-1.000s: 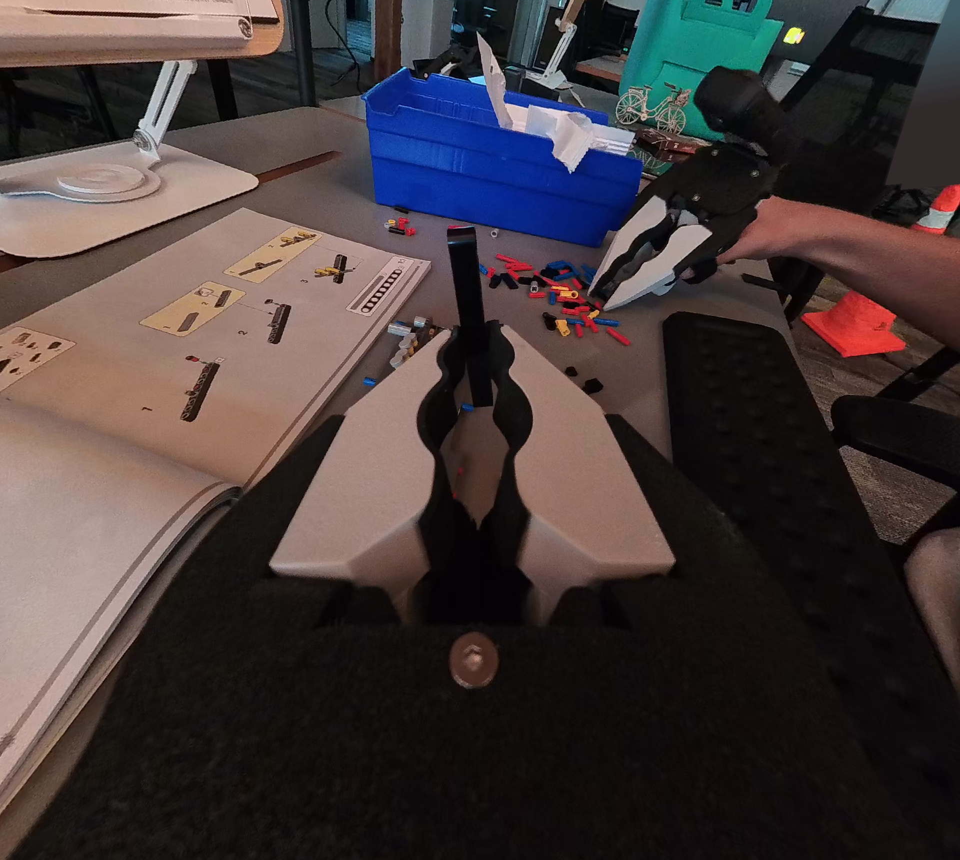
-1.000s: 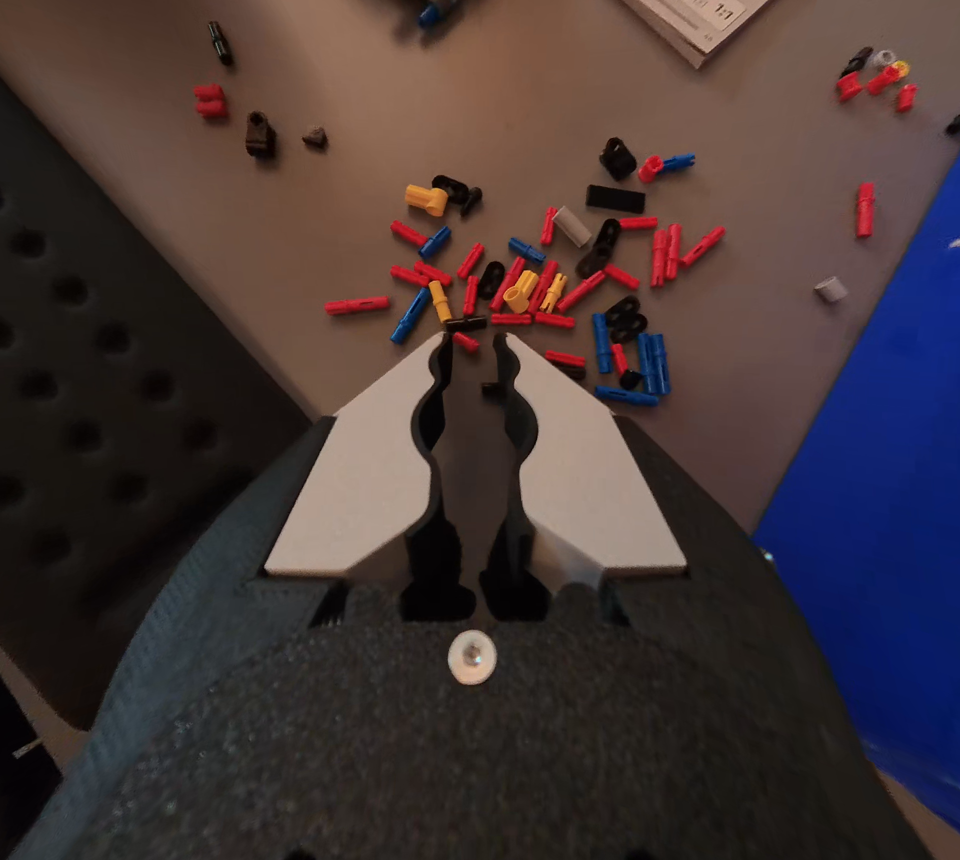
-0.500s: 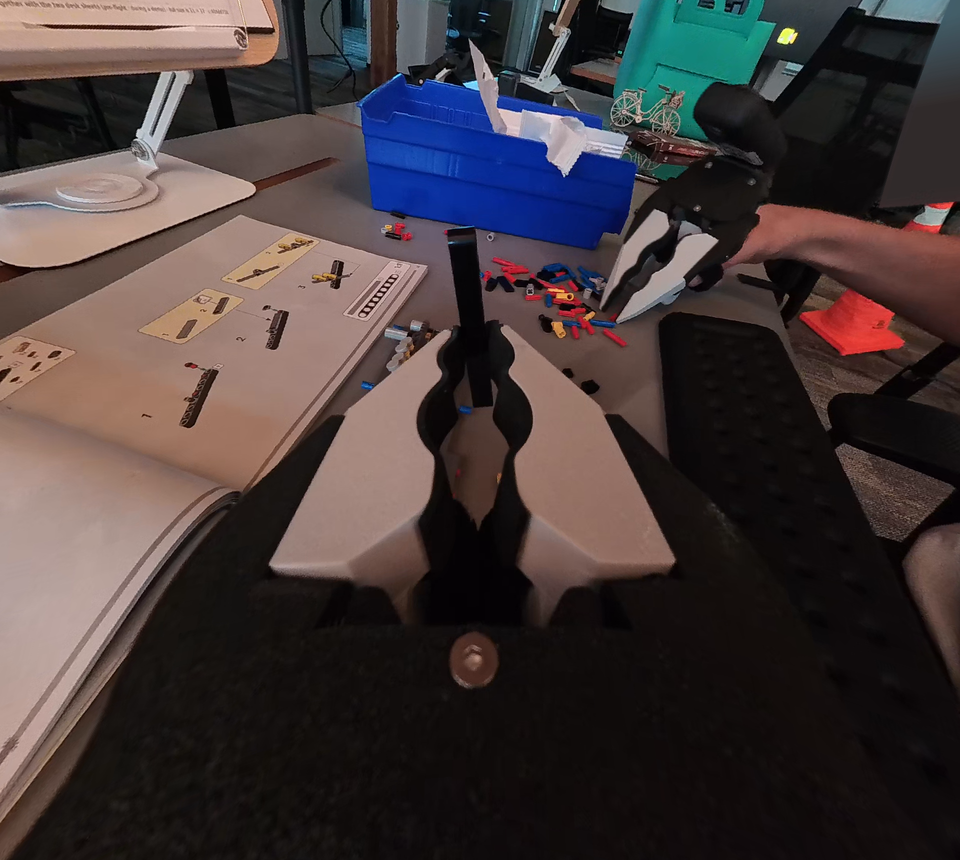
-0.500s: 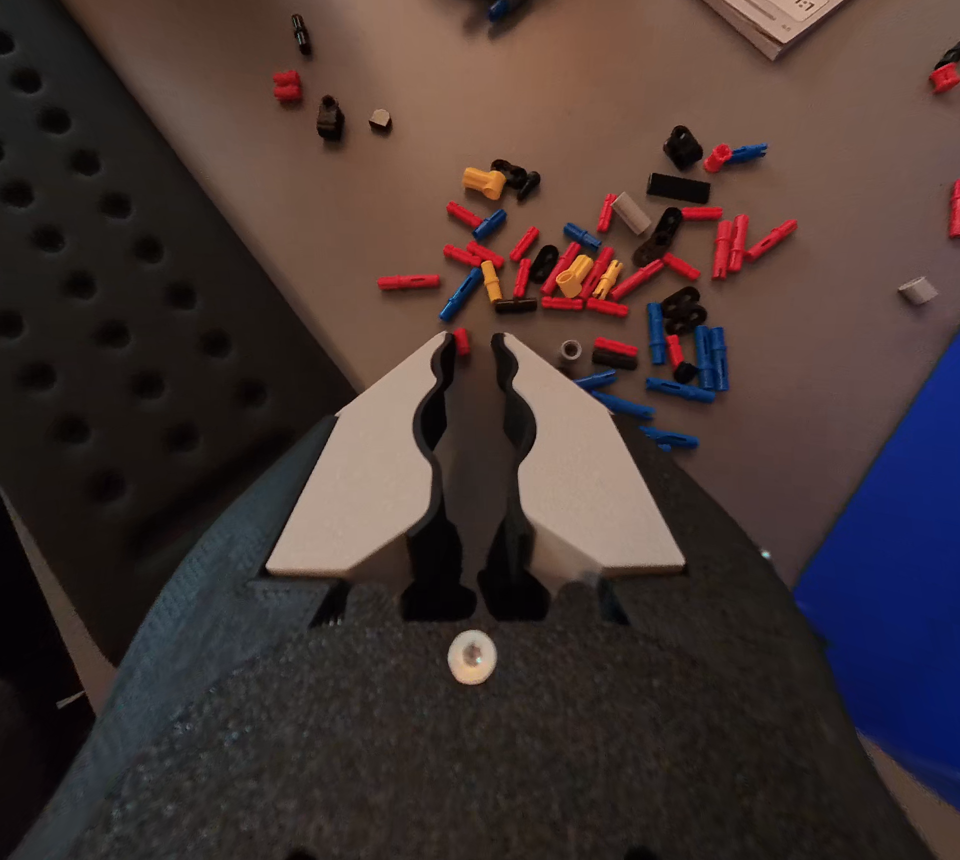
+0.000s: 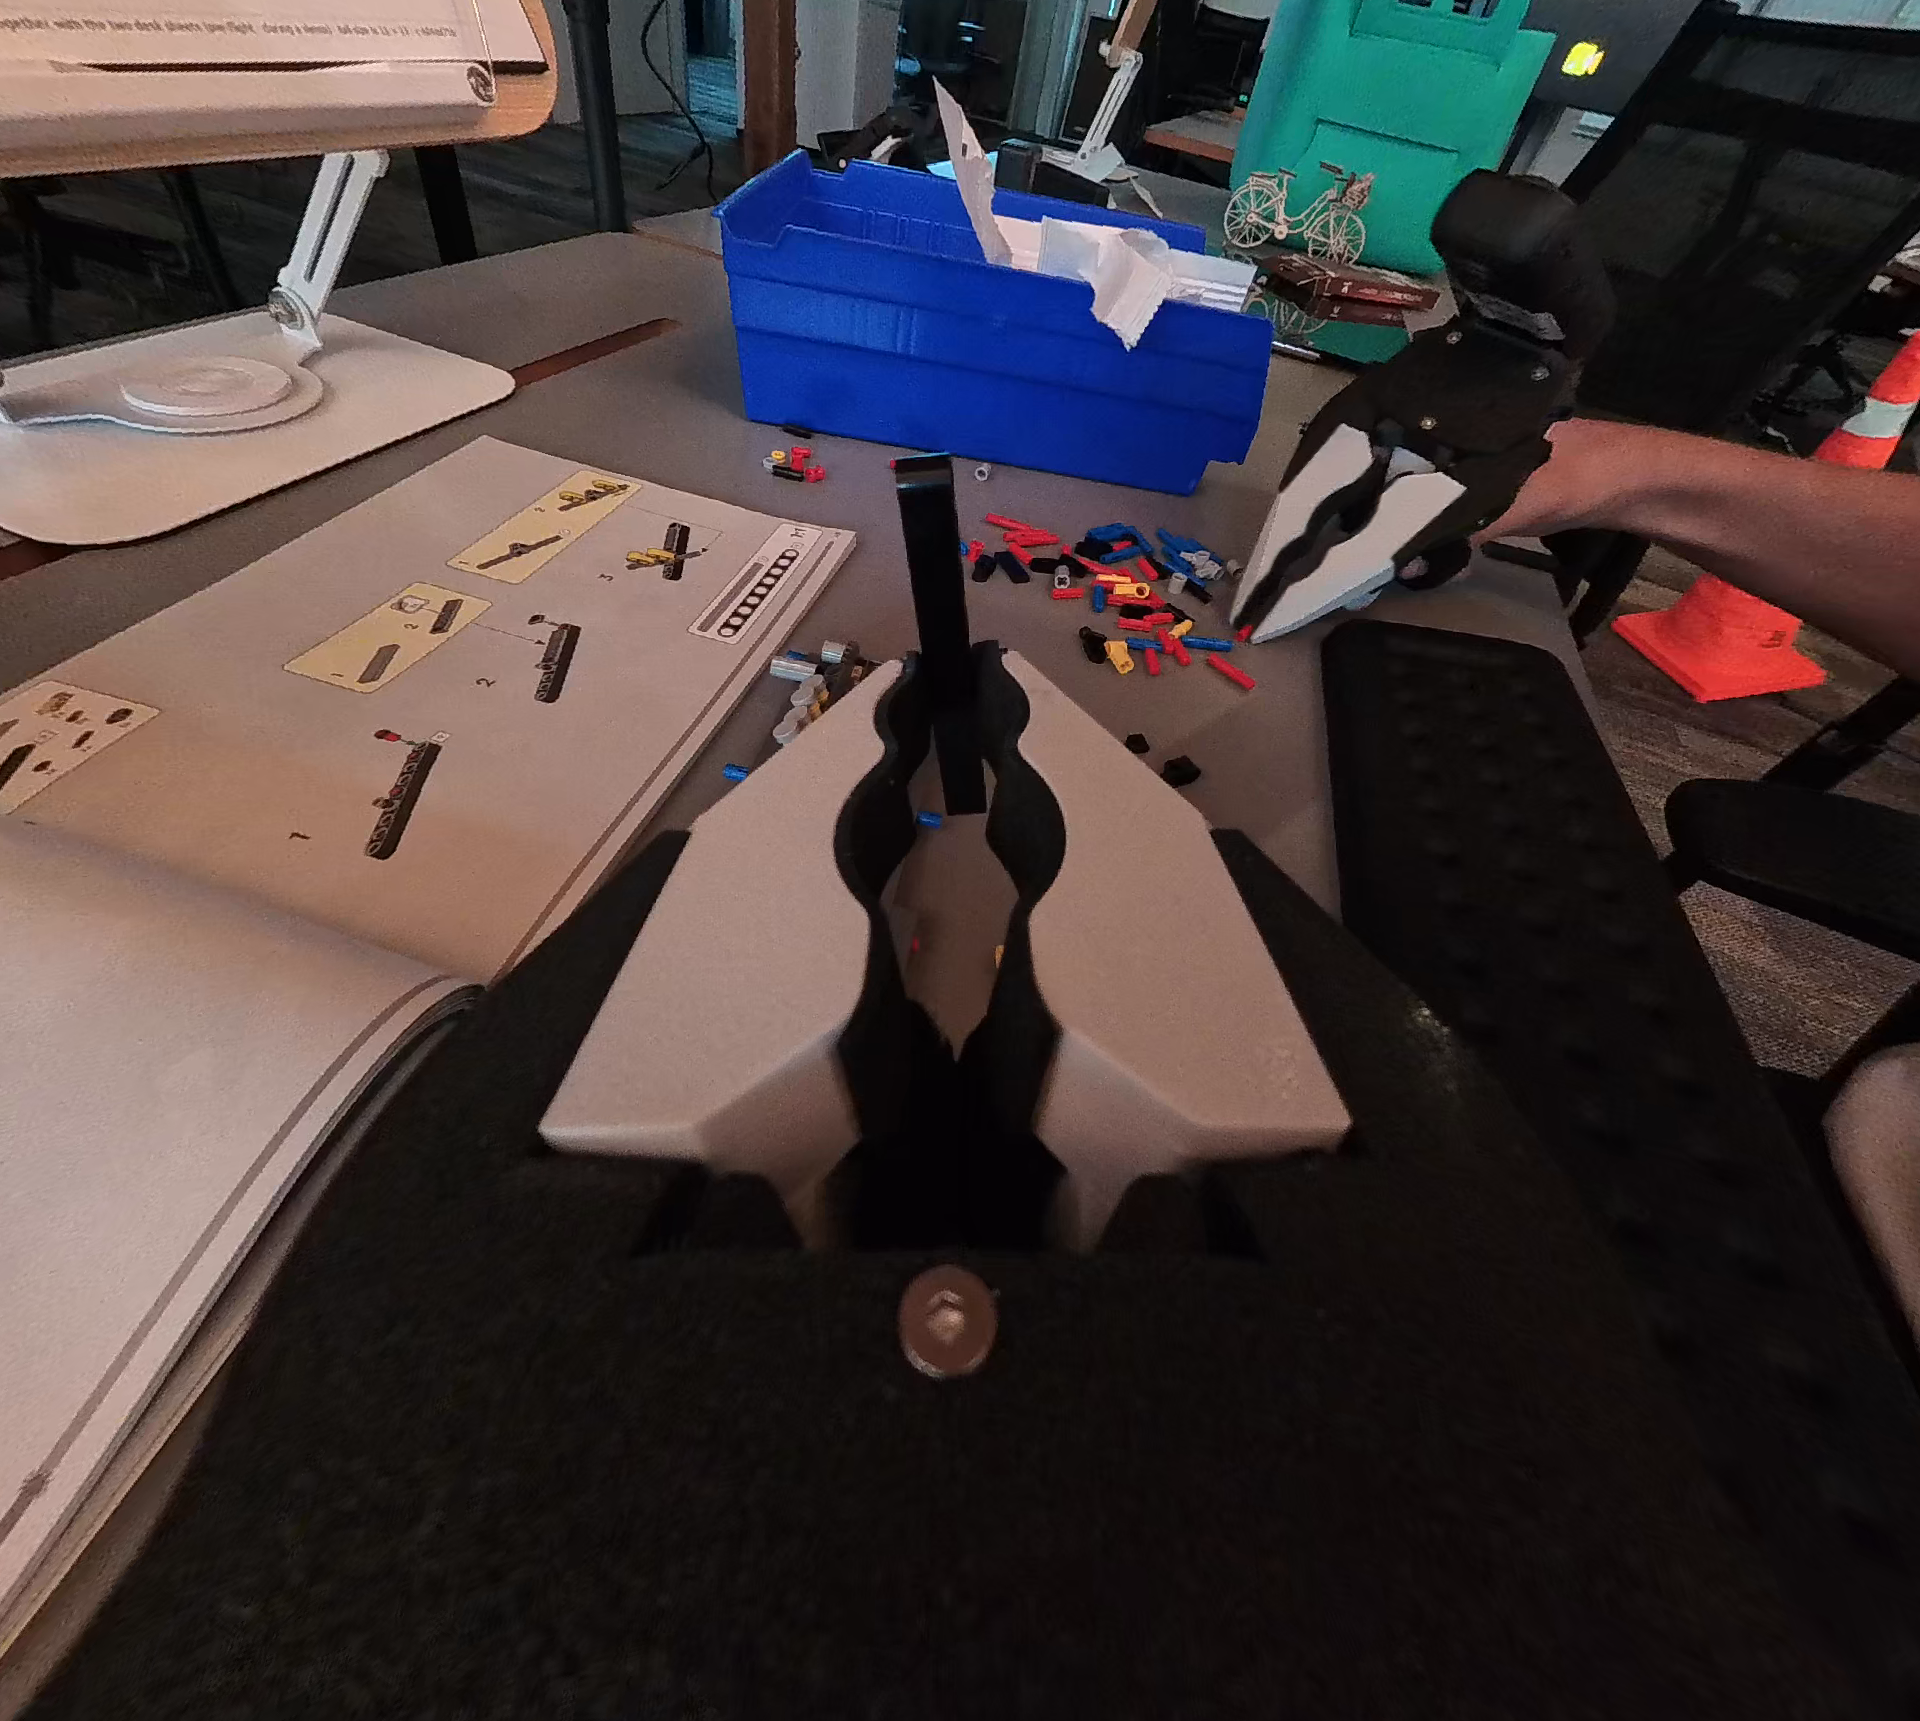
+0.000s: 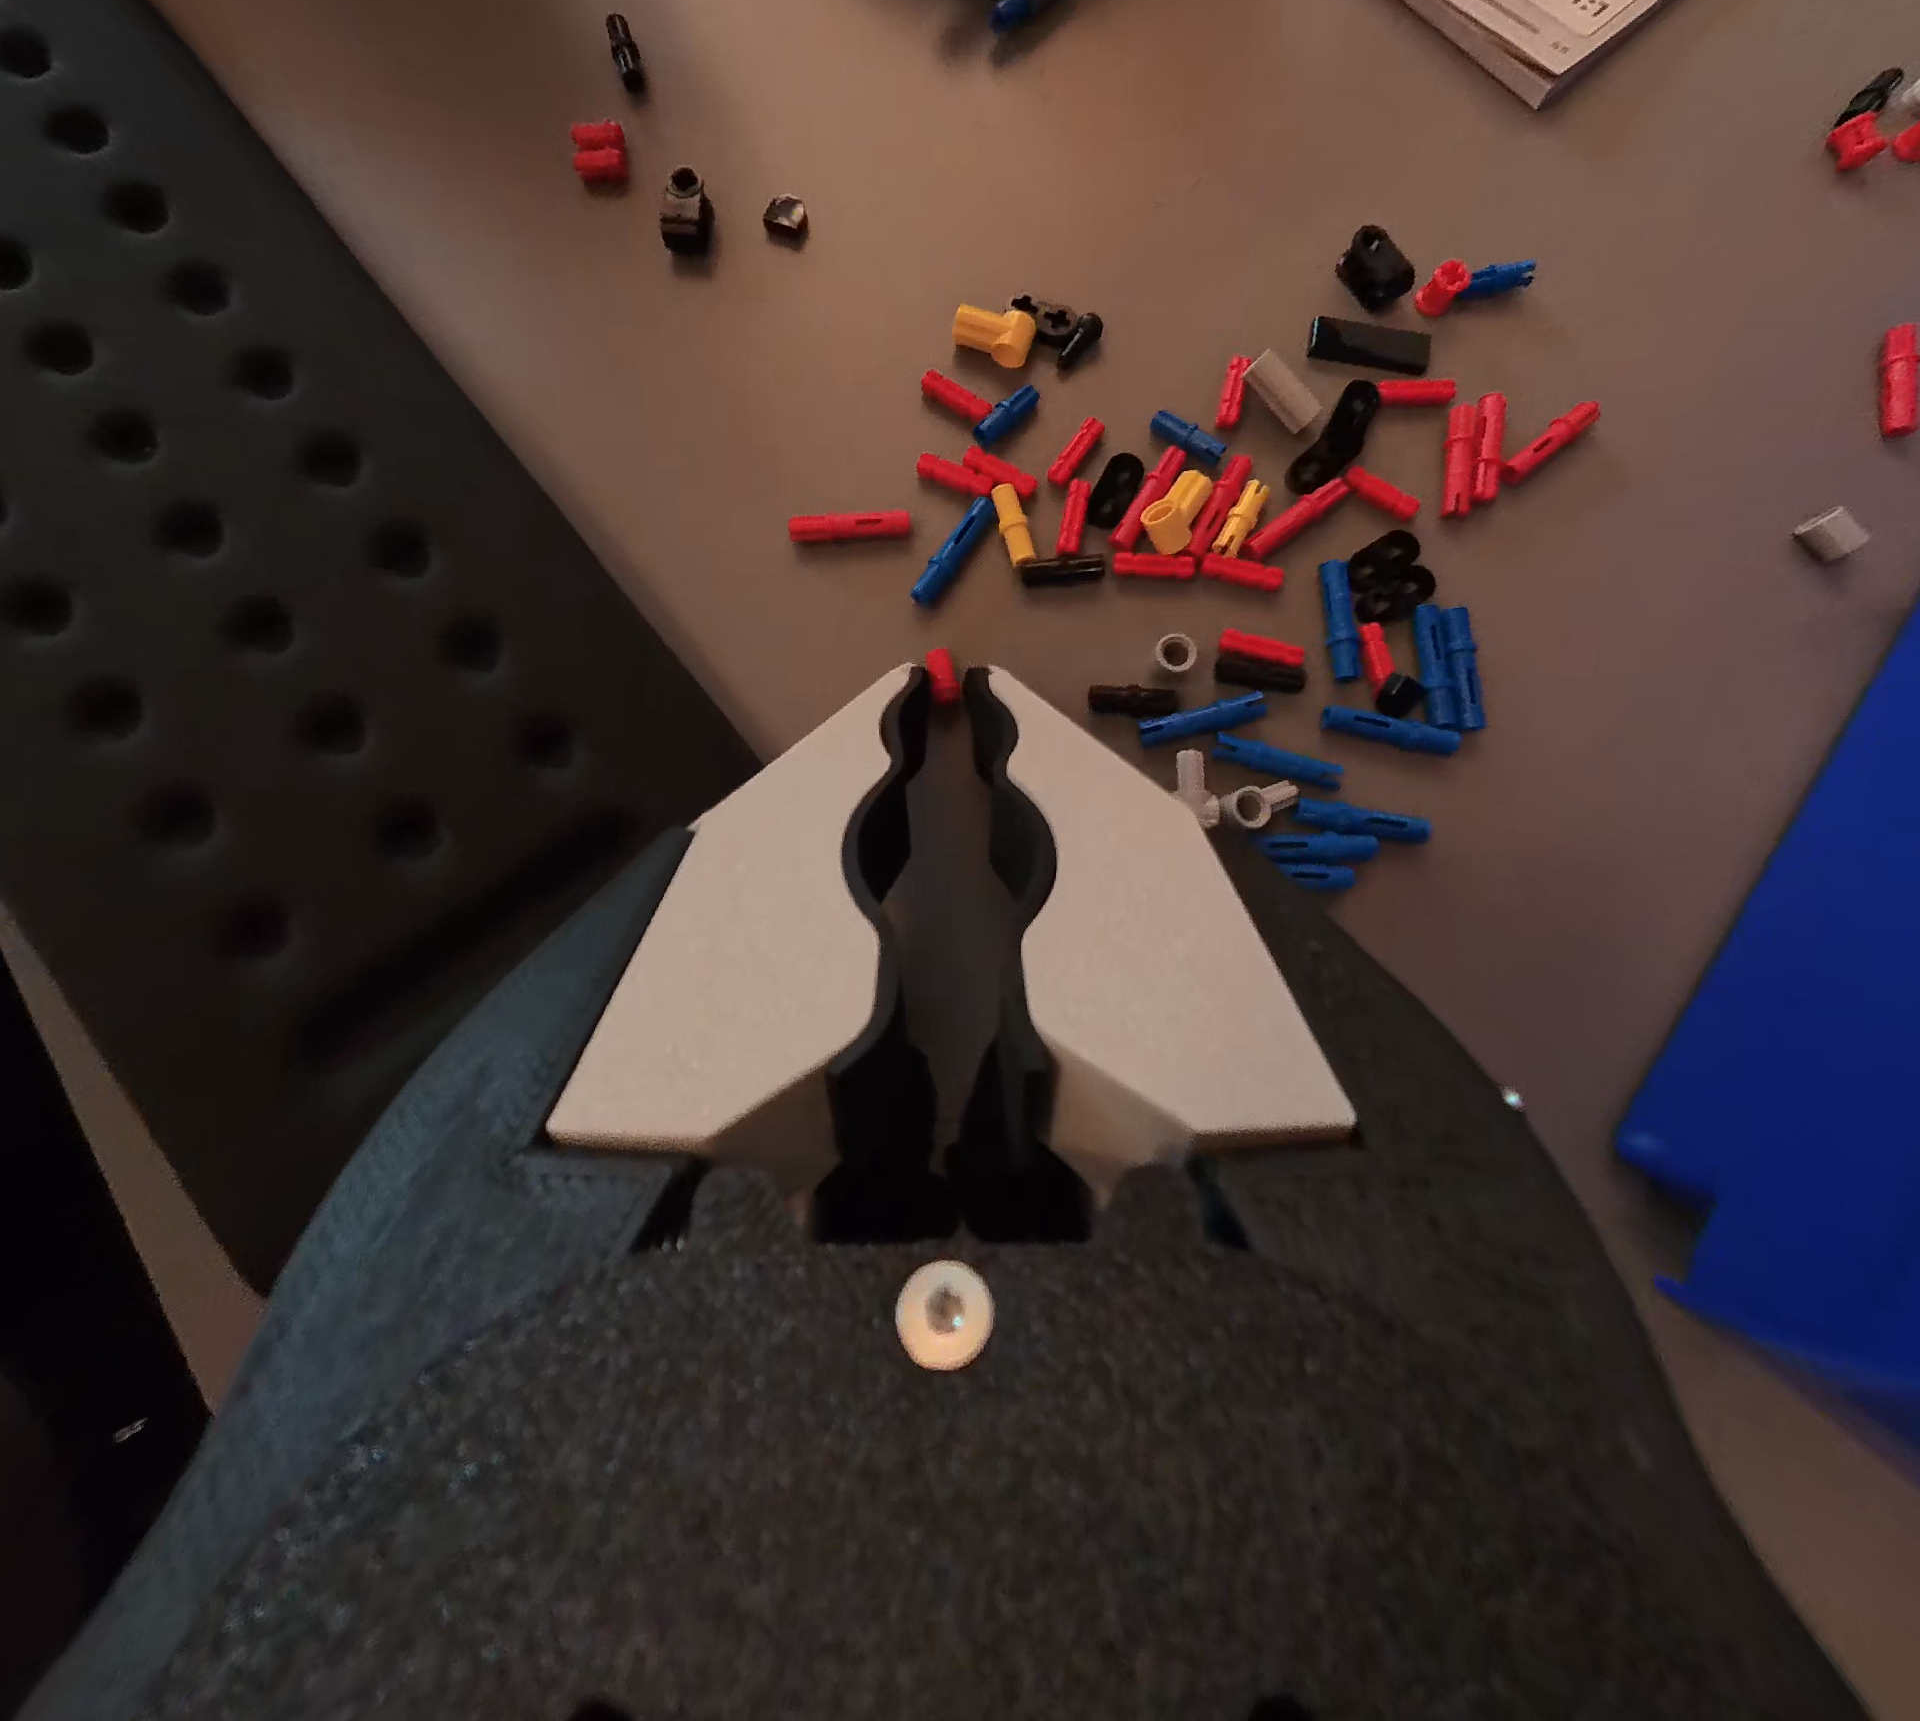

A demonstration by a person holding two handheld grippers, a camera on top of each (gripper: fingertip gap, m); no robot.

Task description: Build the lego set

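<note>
Grey-fingered, black-bodied left gripper (image 5: 948, 669) is seen in the foreground of the left wrist view, its fingers closed on a long black lego beam (image 5: 935, 601) that stands nearly upright between the tips. Beneath and to the left, an open white instruction booklet (image 5: 416, 684) is spread flat on the grey table (image 5: 644, 393), and a black perforated foam mat (image 5: 1507, 840) lies along the right side. Just past the gripper tips, a small grey and black part-built lego assembly (image 5: 821, 679) is set beside the booklet's edge.

Farther out, a scatter of small red, blue, yellow and black lego pins (image 5: 1122, 591) is spread over the table. The right gripper (image 5: 1247, 627), held by a person's hand (image 5: 1558, 487), is lowered at the near right edge of that scatter, tips close to the table. In the right wrist view its fingers are nearly shut, with a short red lego pin (image 6: 941, 672) pinched between the tips.

Beyond the pins, a blue plastic bin (image 5: 987, 352) holding crumpled white paper (image 5: 1122, 269) is placed on the table. At far left a white stand (image 5: 208, 393) carries a tilted board. An orange traffic cone (image 5: 1725, 632) is seen on the floor at right, and a teal bag (image 5: 1382, 102) behind the bin.
</note>
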